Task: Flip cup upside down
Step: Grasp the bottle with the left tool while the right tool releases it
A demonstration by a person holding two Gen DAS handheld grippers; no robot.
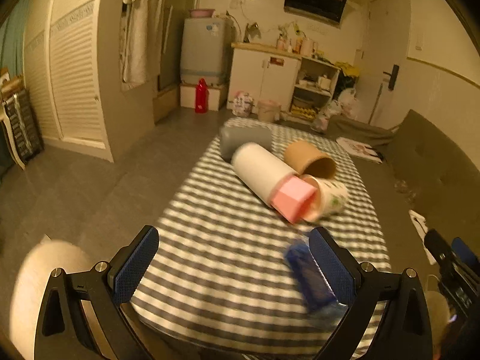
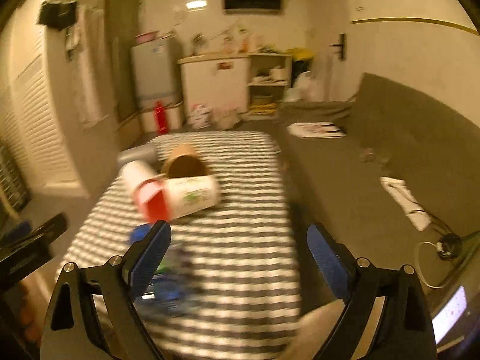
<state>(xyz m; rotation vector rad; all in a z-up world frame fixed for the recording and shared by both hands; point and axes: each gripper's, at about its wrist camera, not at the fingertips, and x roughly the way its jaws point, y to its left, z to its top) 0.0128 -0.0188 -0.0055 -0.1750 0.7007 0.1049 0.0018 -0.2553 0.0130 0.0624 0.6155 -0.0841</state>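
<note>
A white paper cup with a green print (image 1: 331, 199) (image 2: 192, 195) lies on its side on the striped table (image 1: 225, 258) (image 2: 240, 255). A brown paper cup (image 1: 310, 159) (image 2: 184, 162) lies on its side just behind it, mouth toward me. My left gripper (image 1: 234, 265) is open and empty above the table's near end. My right gripper (image 2: 238, 258) is open and empty, nearer than the cups. Both views are blurred.
A white cylinder (image 1: 259, 169) (image 2: 136, 174) and a pink box (image 1: 292, 199) (image 2: 151, 202) lie against the printed cup. A grey block (image 1: 244, 141) lies behind. A blue packet (image 1: 312, 279) (image 2: 163, 282) lies on the near table. Floor surrounds the table.
</note>
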